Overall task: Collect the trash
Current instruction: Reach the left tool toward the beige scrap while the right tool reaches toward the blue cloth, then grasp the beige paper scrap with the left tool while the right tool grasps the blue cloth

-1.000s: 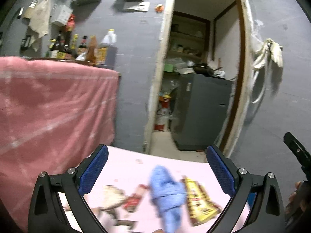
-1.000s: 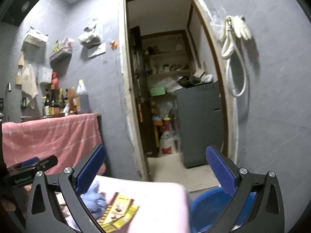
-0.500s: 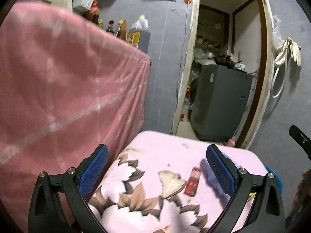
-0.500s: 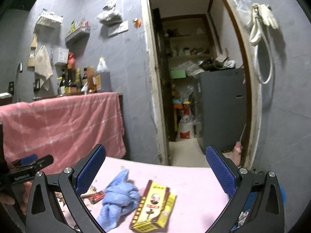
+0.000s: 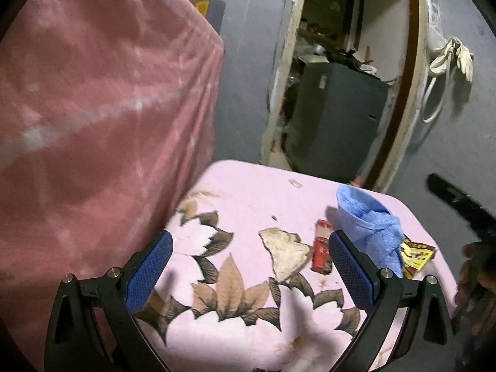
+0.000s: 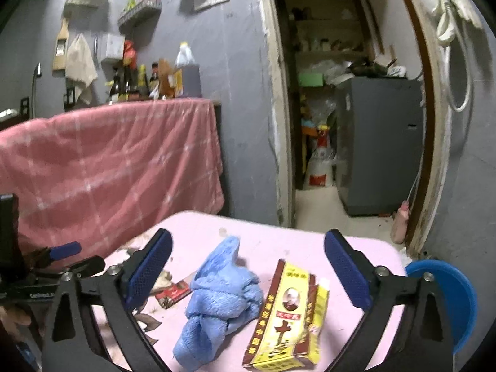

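Note:
A small table with a pink floral cover (image 5: 248, 186) holds the trash. On it lie a torn brownish scrap (image 5: 285, 254), a small red packet (image 5: 322, 249), a crumpled blue cloth (image 5: 369, 223) and a yellow and red box (image 5: 417, 254). My left gripper (image 5: 248, 260) hangs open above the cover, with the scrap between its fingers' lines and nothing touched. My right gripper (image 6: 249, 257) is open with its jaws closing; the blue cloth (image 6: 223, 291) and the yellow box (image 6: 285, 313) lie below them, unpressed. The red packet (image 6: 173, 293) sits by its left finger.
A blue basin (image 6: 446, 294) stands on the floor right of the table. A counter draped in a pink cloth (image 6: 108, 161) with bottles rises close on the left. An open doorway (image 6: 341, 124) with a grey cabinet lies behind. A person's hand (image 5: 477, 272) holds the right gripper.
Both grippers have come down and closer to the table, tilting towards it. The left view swung onto the floral part of the cover, and the trash now fills the lower part of both views.

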{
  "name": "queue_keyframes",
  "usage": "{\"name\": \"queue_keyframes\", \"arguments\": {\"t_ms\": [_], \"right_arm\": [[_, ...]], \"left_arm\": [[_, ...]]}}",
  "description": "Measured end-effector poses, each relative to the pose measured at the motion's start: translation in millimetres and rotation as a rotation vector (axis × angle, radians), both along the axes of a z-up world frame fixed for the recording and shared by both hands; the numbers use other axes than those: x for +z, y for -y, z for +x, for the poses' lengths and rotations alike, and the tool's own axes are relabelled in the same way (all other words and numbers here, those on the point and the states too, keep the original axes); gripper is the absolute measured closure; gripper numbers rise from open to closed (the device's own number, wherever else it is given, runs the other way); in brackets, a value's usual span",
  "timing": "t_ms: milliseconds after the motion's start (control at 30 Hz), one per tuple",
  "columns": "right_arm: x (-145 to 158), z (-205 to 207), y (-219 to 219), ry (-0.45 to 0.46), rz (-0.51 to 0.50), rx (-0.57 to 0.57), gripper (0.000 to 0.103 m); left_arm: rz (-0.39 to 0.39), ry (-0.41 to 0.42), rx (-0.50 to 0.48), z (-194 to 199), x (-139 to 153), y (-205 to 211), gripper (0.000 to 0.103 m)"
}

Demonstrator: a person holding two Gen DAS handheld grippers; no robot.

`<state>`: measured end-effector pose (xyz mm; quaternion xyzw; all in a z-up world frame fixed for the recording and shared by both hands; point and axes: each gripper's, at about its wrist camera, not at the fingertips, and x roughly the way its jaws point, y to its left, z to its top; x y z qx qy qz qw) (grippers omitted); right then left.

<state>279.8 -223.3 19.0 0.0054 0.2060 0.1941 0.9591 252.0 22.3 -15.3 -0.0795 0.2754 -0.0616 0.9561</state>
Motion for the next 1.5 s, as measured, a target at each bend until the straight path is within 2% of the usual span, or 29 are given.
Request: {"name": "queue_keyframes", "arguments": {"t_ms": [33,100,167,300,367,500,567,667,900,1233,1500], "right_arm": [[-2.9,2.6,-3.8,-0.017,-0.008,0.006,0.016],[-9.8,8.3,-9.8,-0.061,-0.021,0.025,0.018],[-15.7,11.8,-13.9,-0.096,-0.034,0.042,0.021],[-26.6,18.1,-21.6,-0.159,-0.066,0.076,0.035],[-29.3,20.0,-23.6,-0.180,-0.072,0.091,0.040],[-40.2,26.6,-24.9,-0.252,-0.063,0.121,0.049],[-46.2,28.6,-25.1,-0.283,-0.067,0.122,0.050],[-47.3,30.3,-21.5,-0.297,-0.044,0.119,0.050],[-48.9,33.7,-16.4,-0.317,-0.013,0.115,0.052],[-49.5,35.5,-18.0,-0.320,-0.007,0.117,0.052],[-48.9,33.0,-20.5,-0.314,-0.023,0.120,0.052]], "left_arm": [[-0.008,-0.014,-0.006,2.1,-0.9,-0.5,0.005],[-0.013,-0.033,-0.016,4.8,-2.3,-0.1,0.007],[-0.017,-0.063,-0.033,8.0,-4.7,0.9,0.015],[-0.019,-0.114,-0.072,13.7,-8.6,4.5,0.024],[-0.009,-0.131,-0.089,15.8,-9.9,7.7,0.030],[0.027,-0.178,-0.136,20.6,-13.9,18.9,0.035],[0.043,-0.200,-0.153,22.5,-16.1,23.8,0.044],[0.060,-0.235,-0.171,24.8,-20.3,28.9,0.050],[0.112,-0.247,-0.212,23.7,-24.0,41.6,0.058],[0.182,-0.260,-0.230,27.7,-29.7,53.8,0.081],[0.177,-0.262,-0.240,32.6,-32.8,53.9,0.082]]}}
